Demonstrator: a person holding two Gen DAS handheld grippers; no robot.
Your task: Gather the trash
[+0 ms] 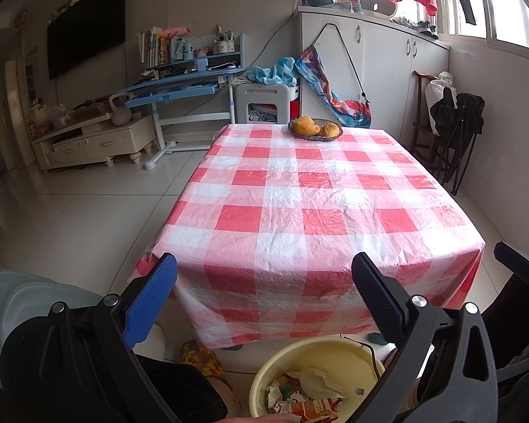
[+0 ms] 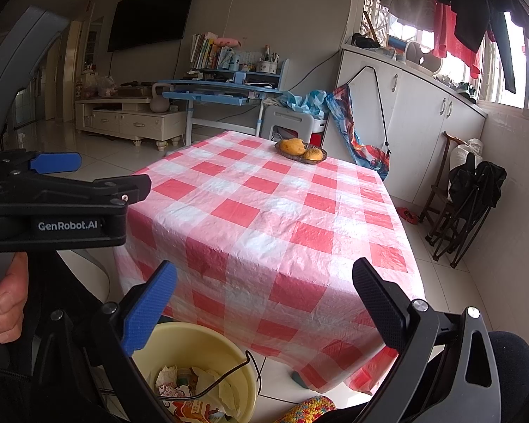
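Observation:
A pale yellow bucket (image 1: 335, 352) stands on the floor in front of the table, filled with crumpled paper and wrappers (image 1: 306, 398). It also shows in the right wrist view (image 2: 208, 345) with the same trash (image 2: 194, 387). My left gripper (image 1: 264, 289) is open and empty, held above the bucket and facing the table. My right gripper (image 2: 264, 292) is open and empty, held above the table's near corner. The left gripper also shows in the right wrist view (image 2: 105, 172), at the left edge.
A table with a red and white checked cloth (image 1: 299, 194) bears only a dish of mangoes (image 1: 315, 128) at its far edge. A folded black chair (image 1: 455, 134) stands right of it. A blue desk (image 1: 180, 88) and TV cabinet (image 1: 91, 141) stand behind.

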